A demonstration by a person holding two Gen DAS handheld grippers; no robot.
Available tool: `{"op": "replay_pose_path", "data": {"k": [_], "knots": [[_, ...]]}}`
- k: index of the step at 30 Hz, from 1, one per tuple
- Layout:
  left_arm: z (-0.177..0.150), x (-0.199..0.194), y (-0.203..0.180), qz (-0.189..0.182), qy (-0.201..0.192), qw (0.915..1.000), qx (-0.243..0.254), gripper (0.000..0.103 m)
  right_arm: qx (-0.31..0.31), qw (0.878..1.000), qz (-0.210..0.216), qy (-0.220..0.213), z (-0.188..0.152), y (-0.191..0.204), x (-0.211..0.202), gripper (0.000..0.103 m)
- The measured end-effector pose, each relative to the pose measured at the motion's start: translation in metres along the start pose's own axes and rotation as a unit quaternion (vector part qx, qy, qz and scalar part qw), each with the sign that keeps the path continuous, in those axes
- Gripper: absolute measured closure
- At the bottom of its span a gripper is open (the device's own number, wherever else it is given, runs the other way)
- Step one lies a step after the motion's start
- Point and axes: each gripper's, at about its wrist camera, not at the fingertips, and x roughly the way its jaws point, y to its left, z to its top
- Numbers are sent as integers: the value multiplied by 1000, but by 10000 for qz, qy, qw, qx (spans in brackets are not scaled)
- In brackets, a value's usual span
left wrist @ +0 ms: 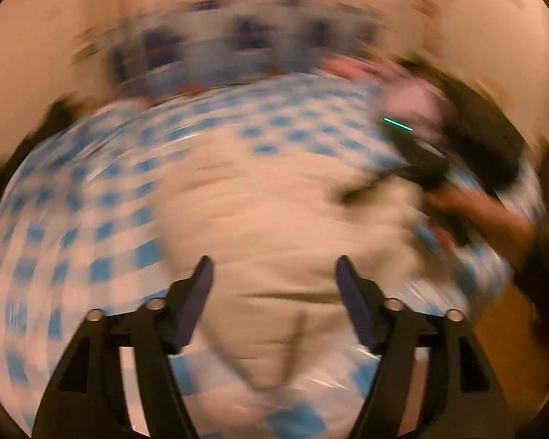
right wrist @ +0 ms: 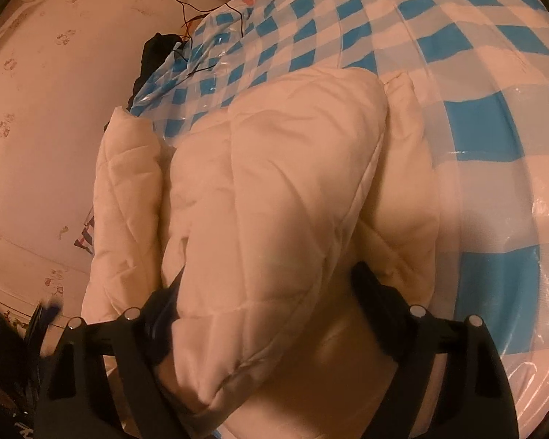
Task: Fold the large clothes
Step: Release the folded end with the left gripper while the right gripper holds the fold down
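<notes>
Cream quilted garment [right wrist: 274,183], seemingly folded, on checked sheet [right wrist: 475,73].

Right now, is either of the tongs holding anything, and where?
The left tongs stand open over the quilt, holding nothing. The right tongs straddle a folded corner of the quilt, jaws wide; whether they press on it cannot be told.

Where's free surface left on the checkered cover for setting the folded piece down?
Free: the blue-and-white checkered cover right of and beyond the cream quilted garment. Crowded: the far-left edge, with black cables and a dark bundle. The garment fills the near middle, between the right gripper's jaws.
</notes>
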Motion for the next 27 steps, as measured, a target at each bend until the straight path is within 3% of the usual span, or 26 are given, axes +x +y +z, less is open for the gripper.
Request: {"op": "replay_pose_path", "data": {"k": [3, 4, 6, 7, 10, 12, 13, 15, 17, 18, 20, 21, 24, 25, 27], "knots": [[-6, 51, 55, 76, 256, 9951, -954, 34, -28, 9998, 160, -77, -1, 4, -7, 20], [-12, 77, 66, -67, 432, 9918, -1202, 34, -5, 9996, 273, -102, -3, 2, -10, 20], [-18, 114, 75, -839, 532, 9787, -1799, 39, 5, 9974, 696, -164, -2, 5, -15, 19], [-17, 122, 72, -1016, 492, 9756, -1884, 41, -32, 9949, 994, -163, -2, 8, -19, 17], [9, 118, 19, -1051, 261, 9886, -1047, 41, -481, 9854, 1615, -244, -2, 30, -34, 11], [25, 115, -21, -1080, 191, 9935, -314, 41, -769, 9719, 2184, -426, -2, 42, -53, 6], [30, 119, -35, -1003, 253, 9946, -94, 41, -817, 9736, 2076, -486, -2, 42, -59, 6], [34, 131, -47, -986, 439, 9942, 44, 40, -680, 9860, 1379, -640, 0, 25, -69, 6], [33, 139, -54, -870, 519, 9947, 179, 40, -341, 9890, 550, -1333, 0, -1, -93, 6], [31, 139, -58, -811, 523, 9951, 236, 40, -234, 9806, 271, -1925, -3, -11, -116, 6], [29, 137, -60, -755, 495, 9955, 287, 40, -171, 9675, 349, -2500, -4, -16, -144, 6], [29, 137, -60, -752, 483, 9956, 287, 40, -257, 9648, 513, -2568, -2, -14, -151, 6], [30, 139, -59, -769, 472, 9956, 270, 40, -618, 9838, 1057, -1312, 28, 6, -118, 6], [31, 136, -61, -750, 471, 9957, 275, 40, -668, 9896, 1019, -767, 38, 14, -91, 6], [33, 136, -60, -728, 471, 9958, 277, 40, -800, 9924, 919, -199, 48, 22, -55, 6]]}}
